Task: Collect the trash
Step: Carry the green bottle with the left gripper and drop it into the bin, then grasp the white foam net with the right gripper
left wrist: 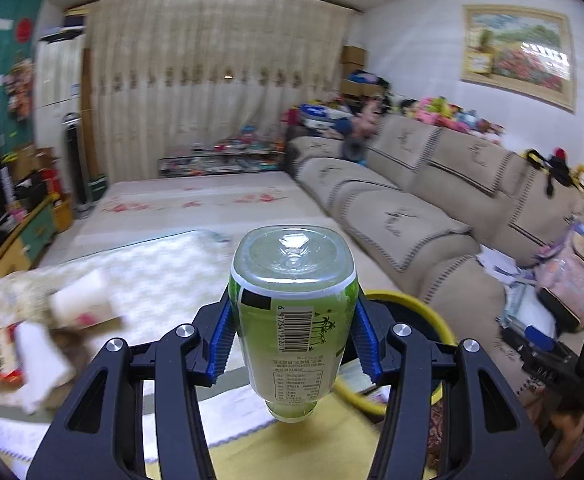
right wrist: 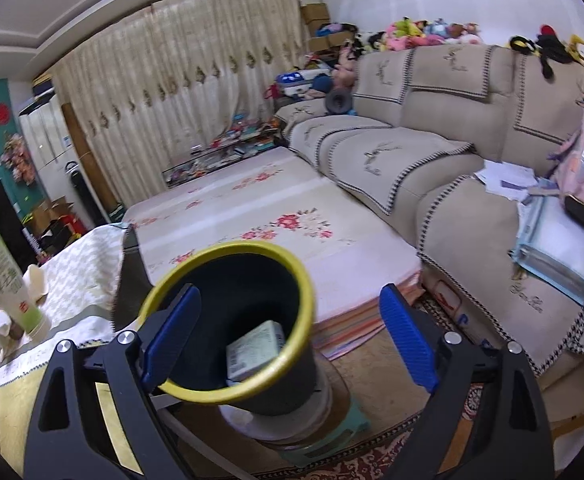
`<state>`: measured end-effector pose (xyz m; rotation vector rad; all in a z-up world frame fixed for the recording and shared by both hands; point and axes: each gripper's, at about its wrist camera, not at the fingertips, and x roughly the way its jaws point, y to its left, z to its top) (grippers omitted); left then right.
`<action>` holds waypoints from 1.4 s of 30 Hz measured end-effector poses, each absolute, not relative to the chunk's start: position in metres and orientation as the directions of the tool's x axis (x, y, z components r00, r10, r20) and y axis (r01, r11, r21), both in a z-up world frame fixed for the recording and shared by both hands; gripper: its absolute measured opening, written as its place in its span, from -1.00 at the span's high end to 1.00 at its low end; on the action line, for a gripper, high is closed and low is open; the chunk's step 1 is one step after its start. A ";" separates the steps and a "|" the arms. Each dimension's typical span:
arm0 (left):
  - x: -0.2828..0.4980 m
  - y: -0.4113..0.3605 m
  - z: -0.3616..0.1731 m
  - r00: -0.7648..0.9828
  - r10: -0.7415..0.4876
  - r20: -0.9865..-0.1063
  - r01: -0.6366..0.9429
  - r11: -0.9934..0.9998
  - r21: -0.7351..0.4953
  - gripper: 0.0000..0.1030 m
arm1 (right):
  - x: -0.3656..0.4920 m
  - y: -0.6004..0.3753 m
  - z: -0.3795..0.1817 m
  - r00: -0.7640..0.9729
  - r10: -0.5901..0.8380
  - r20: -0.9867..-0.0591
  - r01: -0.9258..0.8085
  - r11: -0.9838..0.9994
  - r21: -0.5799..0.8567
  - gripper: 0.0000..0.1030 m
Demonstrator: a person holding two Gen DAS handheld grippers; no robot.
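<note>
Now, notes by item:

Left tongs (left wrist: 292, 338): closed on the green bottle, blue ribbed pads pressing its two flat sides about mid-label.

Green bottle (left wrist: 293, 312): held off the bench, base toward the lens, neck end pointing down; visible again at the left edge of the right wrist view, held near-upright above the bench.

Contents: appears empty, clear base showing nothing inside; judged very light.

Stiffness: thin plastic, likely to dent under a hard squeeze; moderate pressure judged enough.

Surface: smooth label film, somewhat slippery; ribbed pads should offset that.

Best hold: across the squarish body at mid-label, as now; near the tapered neck a slip seems more likely.

Right tongs (right wrist: 290, 332): wide apart, holding nothing, poised over the bin.

Bin (right wrist: 196, 276): black with a yellow rim, standing on a low stool on the floor between bench and sofa; mouth open and tilted toward the lens.

Bin contents: one pale carton (right wrist: 256, 346) lying inside.

Bench (left wrist: 160, 276): white patterned cloth, blurred wrappers and paper at the left side, probably further trash.

Risk: light bottle may bounce off the rim if released high; low release over the mouth judged safer.
</note>
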<state>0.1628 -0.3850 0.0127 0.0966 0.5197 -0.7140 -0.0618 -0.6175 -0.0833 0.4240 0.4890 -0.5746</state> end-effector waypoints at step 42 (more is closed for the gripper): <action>0.135 -0.269 0.002 0.717 -0.479 -0.506 0.485 0.865 -0.130 -0.65 | -0.015 -0.543 -0.089 0.767 -0.253 -0.590 0.455 0.863 0.221 -0.71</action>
